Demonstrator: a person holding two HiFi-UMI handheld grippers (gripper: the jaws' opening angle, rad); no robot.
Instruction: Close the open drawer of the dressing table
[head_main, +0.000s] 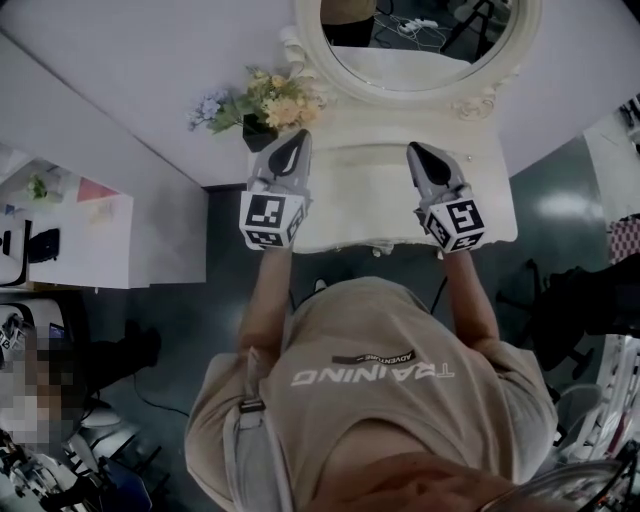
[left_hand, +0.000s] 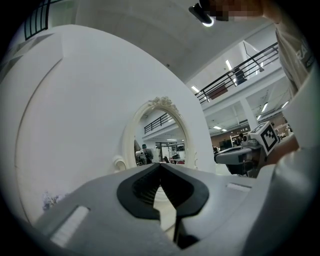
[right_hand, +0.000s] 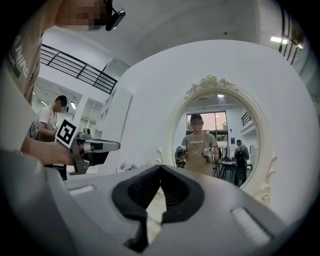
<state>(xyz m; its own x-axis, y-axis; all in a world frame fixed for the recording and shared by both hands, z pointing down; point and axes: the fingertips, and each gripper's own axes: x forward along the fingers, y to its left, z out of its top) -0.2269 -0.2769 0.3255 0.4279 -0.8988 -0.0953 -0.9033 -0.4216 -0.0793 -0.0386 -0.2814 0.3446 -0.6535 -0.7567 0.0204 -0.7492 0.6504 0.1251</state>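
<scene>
The white dressing table (head_main: 350, 215) stands against the wall under an oval mirror (head_main: 420, 45). Its front edge (head_main: 375, 246) faces me, and I cannot make out a drawer apart from the top from above. My left gripper (head_main: 298, 142) hovers over the table's left part, its jaws pressed together and holding nothing. The right gripper (head_main: 414, 152) is level with it over the right part, also shut and empty. In the left gripper view the jaw tips (left_hand: 160, 165) point at the mirror (left_hand: 160, 137). In the right gripper view the tips (right_hand: 160, 168) do too, toward the mirror (right_hand: 215, 140).
A vase of yellow and blue flowers (head_main: 265, 102) stands at the table's back left corner, close to the left gripper. A low white cabinet (head_main: 85, 235) is further left. A dark chair (head_main: 575, 300) stands on the grey floor to the right.
</scene>
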